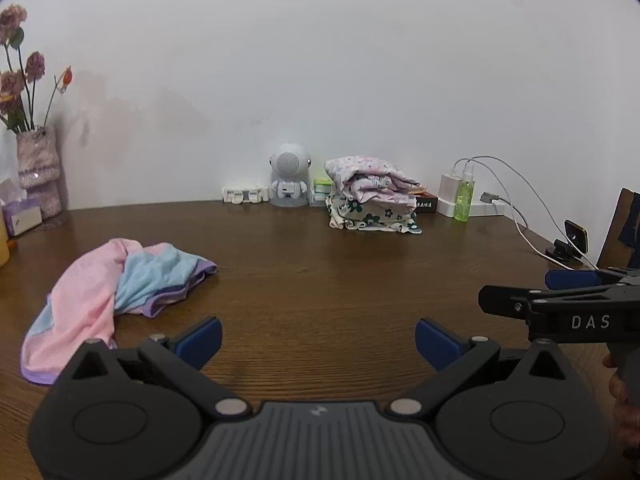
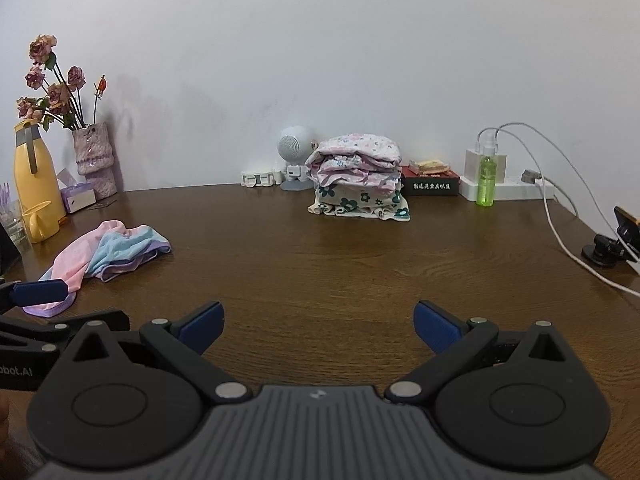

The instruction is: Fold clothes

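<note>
Left gripper [image 1: 318,336] and right gripper [image 2: 319,320]: jaws spread wide, nothing between them, both above the desk [image 2: 320,264] near its front edge. Crumpled pink-and-blue garment [image 1: 116,284] lies toward the left edge. Folded stack [image 2: 358,176] sits at the back edge.

One loose garment [image 1: 108,284], one folded stack [image 1: 372,196], one spray bottle [image 1: 464,196].
</note>
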{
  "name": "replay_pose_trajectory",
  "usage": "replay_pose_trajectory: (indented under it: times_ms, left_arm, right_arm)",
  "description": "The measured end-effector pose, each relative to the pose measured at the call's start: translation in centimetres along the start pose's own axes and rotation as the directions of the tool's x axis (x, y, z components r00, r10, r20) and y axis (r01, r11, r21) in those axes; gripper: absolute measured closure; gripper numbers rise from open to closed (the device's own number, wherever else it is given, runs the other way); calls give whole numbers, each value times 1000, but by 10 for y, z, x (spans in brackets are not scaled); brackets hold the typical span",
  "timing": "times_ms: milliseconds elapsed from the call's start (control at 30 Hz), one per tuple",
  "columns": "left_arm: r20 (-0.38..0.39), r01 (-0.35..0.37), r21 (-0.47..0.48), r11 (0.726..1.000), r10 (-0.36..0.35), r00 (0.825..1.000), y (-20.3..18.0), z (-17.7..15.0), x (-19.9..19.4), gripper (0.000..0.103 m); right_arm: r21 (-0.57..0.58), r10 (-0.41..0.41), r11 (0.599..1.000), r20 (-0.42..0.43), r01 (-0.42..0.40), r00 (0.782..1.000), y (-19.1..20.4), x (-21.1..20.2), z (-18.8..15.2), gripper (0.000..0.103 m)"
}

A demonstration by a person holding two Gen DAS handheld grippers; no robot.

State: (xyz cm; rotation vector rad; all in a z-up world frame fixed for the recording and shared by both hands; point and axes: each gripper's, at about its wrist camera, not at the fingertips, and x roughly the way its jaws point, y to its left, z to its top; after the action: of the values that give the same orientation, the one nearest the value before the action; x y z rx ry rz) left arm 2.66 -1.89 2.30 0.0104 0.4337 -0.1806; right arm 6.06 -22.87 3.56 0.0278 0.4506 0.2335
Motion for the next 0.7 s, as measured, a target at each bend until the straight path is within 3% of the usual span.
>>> replay_pose_trajectory:
  times_ms: [700]
  left_arm:
    - [52,-6,23,1000,4,999,-10,-3,-59,0]
  right_arm:
    - [-3,39,999,19,-39,999,16,-60,-4,0]
